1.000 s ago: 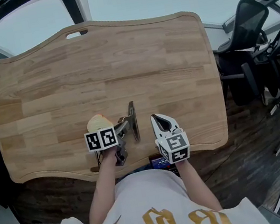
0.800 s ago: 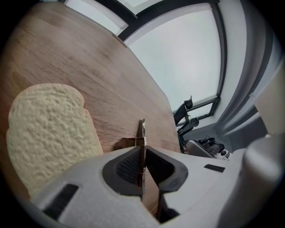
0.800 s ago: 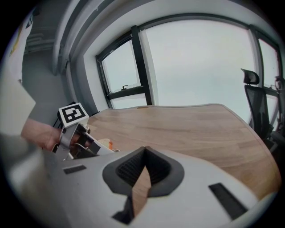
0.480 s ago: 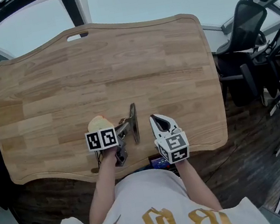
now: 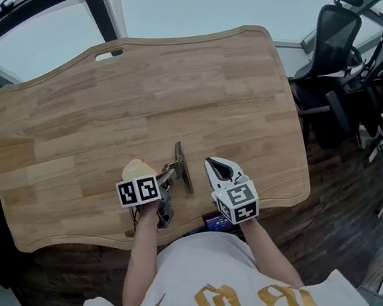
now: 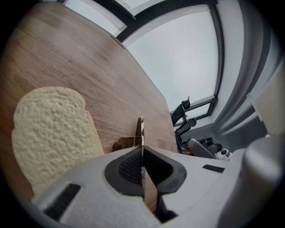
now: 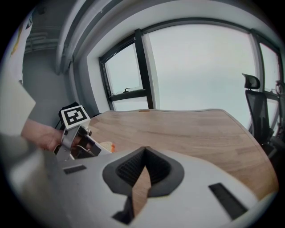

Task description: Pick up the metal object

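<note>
A thin flat metal piece (image 5: 181,159) stands on edge on the wooden table (image 5: 130,93), near its front edge. My left gripper (image 5: 171,172) reaches it from the left. In the left gripper view the blade (image 6: 141,129) runs edge-on between the black pads. The jaws have just been closing and now pinch it, so the left gripper (image 6: 142,153) is shut on it. A slice of bread (image 5: 134,167) lies just left of this gripper, large in its own view (image 6: 49,133). My right gripper (image 5: 213,161) hovers right of the metal piece, apart from it, shut (image 7: 143,153) and empty.
The table's front edge runs just under both hands. Black office chairs (image 5: 332,36) stand off the table's right side. The right gripper view shows the left gripper's marker cube (image 7: 73,115) and the hand that holds it, with a window behind.
Only the head view's framing has drifted a little. Both grippers, the metal piece and the bread sit where they were.
</note>
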Available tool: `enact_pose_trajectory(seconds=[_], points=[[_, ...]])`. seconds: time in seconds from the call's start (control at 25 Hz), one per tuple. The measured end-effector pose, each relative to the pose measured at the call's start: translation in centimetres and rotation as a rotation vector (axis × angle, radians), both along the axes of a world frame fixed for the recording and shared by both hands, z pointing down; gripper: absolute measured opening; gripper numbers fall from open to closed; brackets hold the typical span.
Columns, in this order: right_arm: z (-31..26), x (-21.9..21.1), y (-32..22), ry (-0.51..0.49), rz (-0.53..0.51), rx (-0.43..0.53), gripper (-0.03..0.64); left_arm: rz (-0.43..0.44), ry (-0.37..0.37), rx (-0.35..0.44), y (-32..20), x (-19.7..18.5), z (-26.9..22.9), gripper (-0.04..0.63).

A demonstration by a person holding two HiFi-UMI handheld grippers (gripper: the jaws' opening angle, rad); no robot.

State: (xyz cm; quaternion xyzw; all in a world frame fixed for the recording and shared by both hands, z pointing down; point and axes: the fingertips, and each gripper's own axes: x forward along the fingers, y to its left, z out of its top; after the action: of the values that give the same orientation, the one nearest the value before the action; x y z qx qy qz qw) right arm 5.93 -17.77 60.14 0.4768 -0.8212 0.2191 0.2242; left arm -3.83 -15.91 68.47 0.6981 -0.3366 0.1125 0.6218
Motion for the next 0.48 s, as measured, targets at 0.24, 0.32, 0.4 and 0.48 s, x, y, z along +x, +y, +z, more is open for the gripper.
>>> enact_pose_trajectory(seconds=[0.24,0.32,0.4,0.48], points=[[-0.9,-0.1,0.5,0.002,-0.007,0.019,0.011,-0.014,0.011,0.027,0.0,0.0,-1.2,0.020],[-1.1,0.0,0.6,0.001,-0.008,0.026,0.011,-0.023,0.021,0.041,-0.1,0.0,-1.7,0.020],[-1.3,0.0,0.7,0.001,-0.007,0.034,0.011,-0.036,0.035,0.053,-0.2,0.0,-2.2,0.020],[-1.7,0.1,0.9,-0.001,-0.008,0.041,0.011,-0.048,0.043,0.064,-0.2,0.0,-2.8,0.020]])
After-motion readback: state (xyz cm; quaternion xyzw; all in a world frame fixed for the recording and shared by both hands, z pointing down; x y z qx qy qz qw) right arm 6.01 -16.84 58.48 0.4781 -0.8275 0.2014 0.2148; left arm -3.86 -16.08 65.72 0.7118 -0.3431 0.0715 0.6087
